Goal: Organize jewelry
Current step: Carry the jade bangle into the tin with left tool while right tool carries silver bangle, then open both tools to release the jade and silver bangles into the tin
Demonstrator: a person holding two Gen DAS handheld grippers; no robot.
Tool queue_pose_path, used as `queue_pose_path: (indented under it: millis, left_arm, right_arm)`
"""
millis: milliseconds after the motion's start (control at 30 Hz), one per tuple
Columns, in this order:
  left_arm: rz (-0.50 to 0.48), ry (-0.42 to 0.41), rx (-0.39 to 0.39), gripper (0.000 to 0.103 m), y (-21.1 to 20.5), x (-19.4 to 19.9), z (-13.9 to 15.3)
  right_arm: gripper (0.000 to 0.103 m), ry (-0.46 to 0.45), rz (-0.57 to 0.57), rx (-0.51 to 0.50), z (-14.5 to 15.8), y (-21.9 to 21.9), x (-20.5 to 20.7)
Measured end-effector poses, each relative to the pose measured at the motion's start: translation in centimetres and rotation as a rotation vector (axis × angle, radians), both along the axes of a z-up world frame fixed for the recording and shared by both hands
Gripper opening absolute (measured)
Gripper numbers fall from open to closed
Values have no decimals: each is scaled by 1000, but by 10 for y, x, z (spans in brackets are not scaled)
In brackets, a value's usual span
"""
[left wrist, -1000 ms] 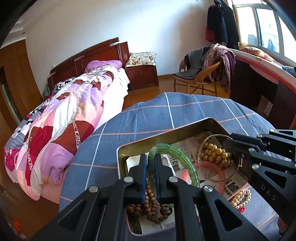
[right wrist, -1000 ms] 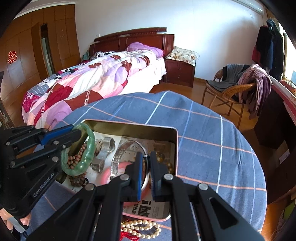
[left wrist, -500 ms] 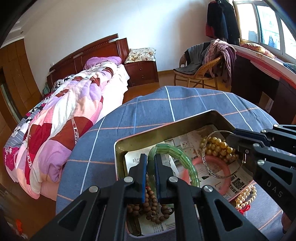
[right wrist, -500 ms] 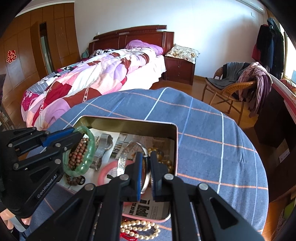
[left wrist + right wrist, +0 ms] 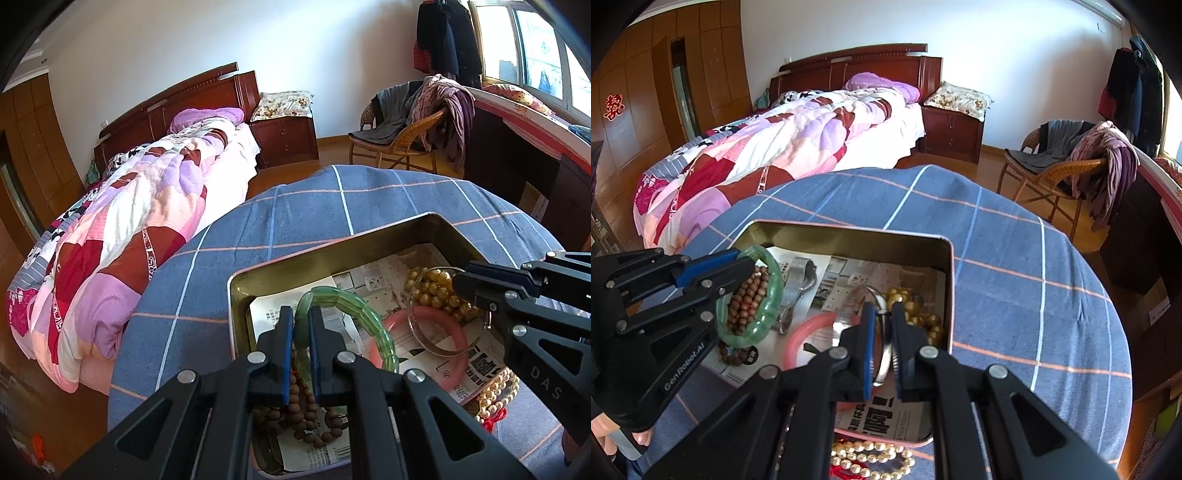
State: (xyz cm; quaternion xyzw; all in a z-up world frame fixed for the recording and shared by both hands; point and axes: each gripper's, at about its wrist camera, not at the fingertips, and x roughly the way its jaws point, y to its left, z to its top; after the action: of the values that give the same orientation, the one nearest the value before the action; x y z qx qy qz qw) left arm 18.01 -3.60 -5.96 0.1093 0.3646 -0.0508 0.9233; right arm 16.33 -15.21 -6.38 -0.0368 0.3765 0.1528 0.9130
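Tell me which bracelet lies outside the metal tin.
The cream pearl bead bracelet with red cord, lying on the blue checked cloth beside the tin; the others are inside or gripped.

Surface: round top under a blue checked cloth (image 5: 1015, 258).
On it, near middle: open metal tin (image 5: 849, 236), lined with newspaper.
Near edge, just beside the tin: pearl bead strand (image 5: 871, 459) with red tassel.

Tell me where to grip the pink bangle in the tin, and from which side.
Grip the pink bangle on its bare arc toward the tin's middle, coming from above with one finger inside the ring and one outside. It lies flat on the newspaper, so only the thin rim can be pinched; the silver bangle and gold beads crowd its far side.
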Motion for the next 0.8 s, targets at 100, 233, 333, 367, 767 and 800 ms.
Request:
queue_pose_path:
  millis: [100, 233, 333, 367, 767, 800]
  left_arm:
    - [0, 3, 3, 7, 0, -1, -2]
    - [6, 9, 9, 10, 1, -1, -4]
    - [20, 5, 22, 34, 0, -2, -5]
    - [25, -8, 29, 52, 1, -4, -4]
    - [42, -62, 42, 70, 4, -24, 6]
    - [43, -68, 37, 70, 5, -28, 6]
  right_arm:
    - [11, 2, 1, 5, 0, 0, 0]
    - [12, -1, -7, 16, -1, -2, 0]
    - [22, -6, -24, 29, 0, -8, 1]
    - [27, -7, -29, 34, 0, -10, 1]
    - [53, -21, -60, 70, 6, -23, -12]
    - [53, -20, -64, 76, 7, -25, -15]
